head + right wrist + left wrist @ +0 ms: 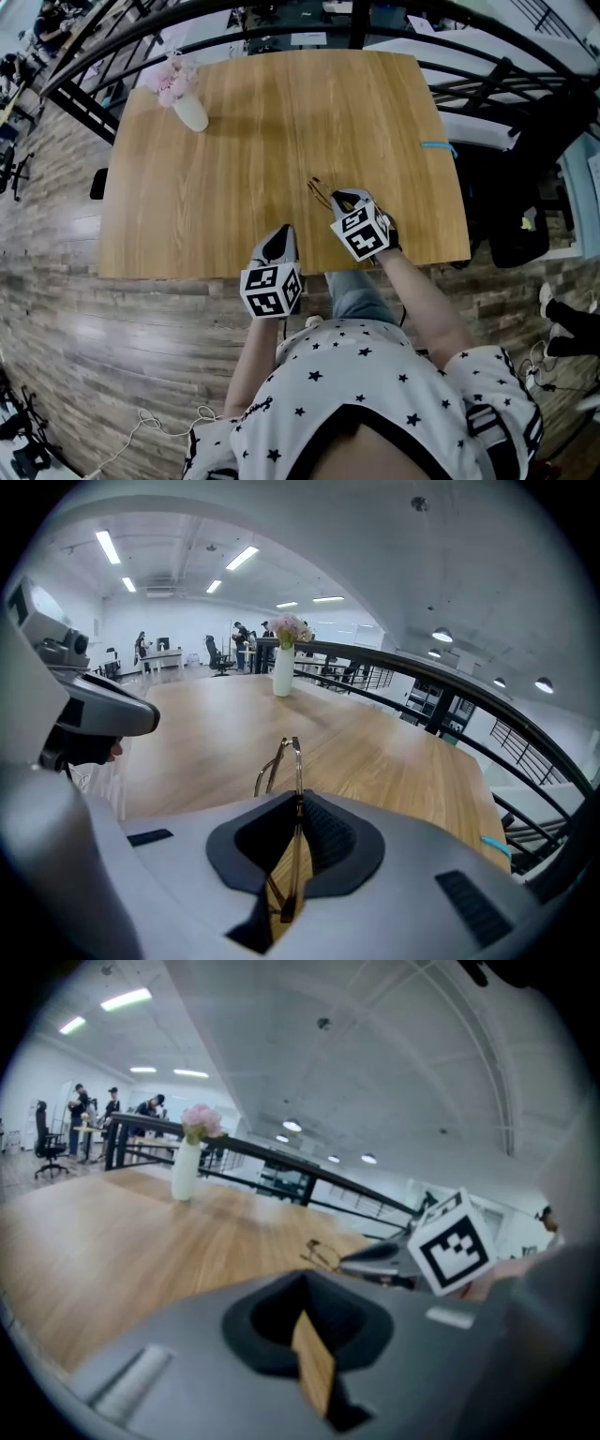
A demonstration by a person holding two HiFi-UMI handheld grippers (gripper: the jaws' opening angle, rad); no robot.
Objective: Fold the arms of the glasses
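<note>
The table [234, 169] is light wood w/ the grain running away from you, and most of its top is bare. At the far left corner a white vase [192, 114] stands upright w/ pink flowers [173, 77] in it. At the right edge lies a small blue thing [437, 146], too small to say what it is. The glasses [320, 192] are near the front edge, right of the middle, just ahead of your right gripper [345, 199]. This gripper is clenched on them: in the right gripper view the thin frame passes between both jaws and sticks out forward over the wood. Whether the glasses touch the table or hang just above it, and whether the arms are folded, I cannot tell. Your left gripper [283, 232] is at the front edge, just left of the right one and apart from the glasses. Its jaws are pressed together w/ nothing held; only a narrow strip of table shows between them. The floor [94, 319] around the table is grey-brown planks, w/ some cables [141, 427] at bottom left. A black railing [103, 47] curves behind the table and a black chair [525, 225] stands at the right. The ceiling is white w/ strip lights [108, 546], and a few people [142, 645] are at desks far in the background.
</note>
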